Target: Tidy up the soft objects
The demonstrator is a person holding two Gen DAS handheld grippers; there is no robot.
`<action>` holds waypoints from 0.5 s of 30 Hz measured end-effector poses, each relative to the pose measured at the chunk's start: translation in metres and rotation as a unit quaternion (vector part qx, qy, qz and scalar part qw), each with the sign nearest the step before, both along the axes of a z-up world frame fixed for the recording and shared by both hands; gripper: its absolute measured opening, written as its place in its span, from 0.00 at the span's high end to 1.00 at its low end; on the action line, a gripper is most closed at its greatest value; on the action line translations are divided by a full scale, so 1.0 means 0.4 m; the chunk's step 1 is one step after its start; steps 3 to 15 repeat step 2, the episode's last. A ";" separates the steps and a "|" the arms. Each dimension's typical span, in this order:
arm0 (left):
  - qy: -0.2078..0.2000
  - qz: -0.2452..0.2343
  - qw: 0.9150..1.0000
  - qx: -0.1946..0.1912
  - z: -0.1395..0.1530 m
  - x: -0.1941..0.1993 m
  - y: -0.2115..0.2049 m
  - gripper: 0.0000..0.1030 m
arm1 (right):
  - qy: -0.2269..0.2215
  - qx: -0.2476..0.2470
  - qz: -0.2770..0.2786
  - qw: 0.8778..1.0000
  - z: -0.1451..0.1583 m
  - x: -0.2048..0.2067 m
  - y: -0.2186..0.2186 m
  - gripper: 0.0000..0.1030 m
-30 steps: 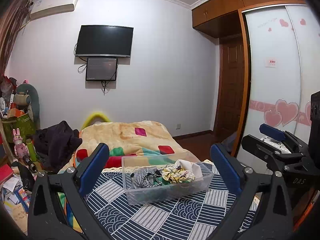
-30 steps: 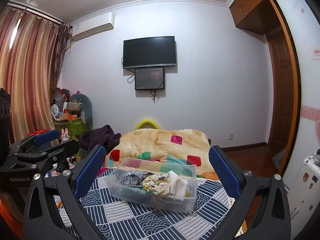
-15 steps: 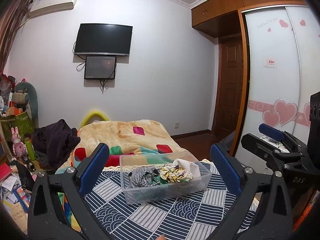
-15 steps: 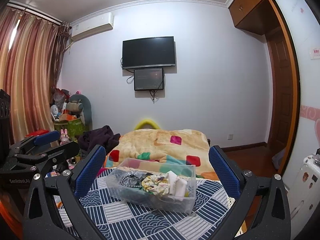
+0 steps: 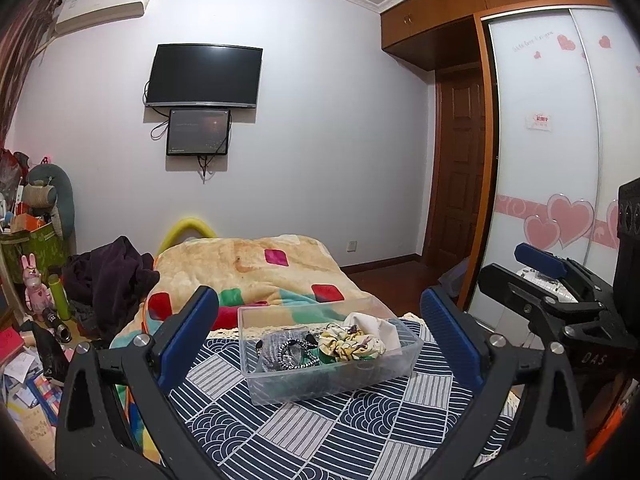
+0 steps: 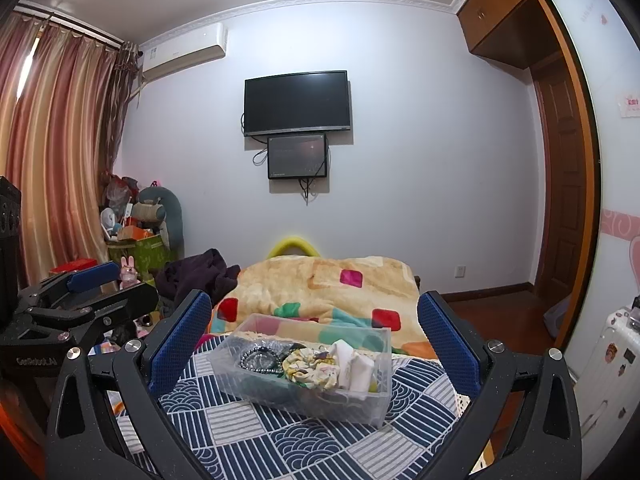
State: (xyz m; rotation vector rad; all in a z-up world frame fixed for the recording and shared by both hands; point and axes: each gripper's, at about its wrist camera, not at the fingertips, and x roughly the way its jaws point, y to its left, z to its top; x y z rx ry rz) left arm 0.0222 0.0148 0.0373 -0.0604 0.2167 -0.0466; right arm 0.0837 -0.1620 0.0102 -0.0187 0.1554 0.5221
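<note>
A clear plastic bin (image 5: 396,372) stands on a navy patterned cloth (image 5: 320,432); it also shows in the right wrist view (image 6: 376,404). It holds a grey-black scrunchie (image 5: 286,352), a yellow floral scrunchie (image 5: 352,344) and white cloth (image 5: 374,322). My left gripper (image 5: 320,340) is open and empty, its jaws wide apart, short of the bin. My right gripper (image 6: 314,342) is open and empty, also short of the bin. The right gripper shows at the right of the left wrist view (image 5: 560,280), and the left gripper at the left of the right wrist view (image 6: 80,292).
A bed with an orange patchwork blanket (image 5: 256,264) lies behind the cloth. Dark clothes (image 5: 108,280) and cluttered boxes and toys (image 5: 32,280) are at the left. A wardrobe with heart stickers (image 5: 560,200) and a white suitcase (image 6: 612,360) are at the right.
The left wrist view has shifted slightly; the bin sits a little further left and lower in it. Both grippers stay open and empty.
</note>
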 end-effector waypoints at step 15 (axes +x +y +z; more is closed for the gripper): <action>0.001 -0.002 1.000 0.003 -0.002 0.000 -0.004 0.00 | 0.000 -0.001 -0.001 1.000 0.000 0.000 0.000 0.00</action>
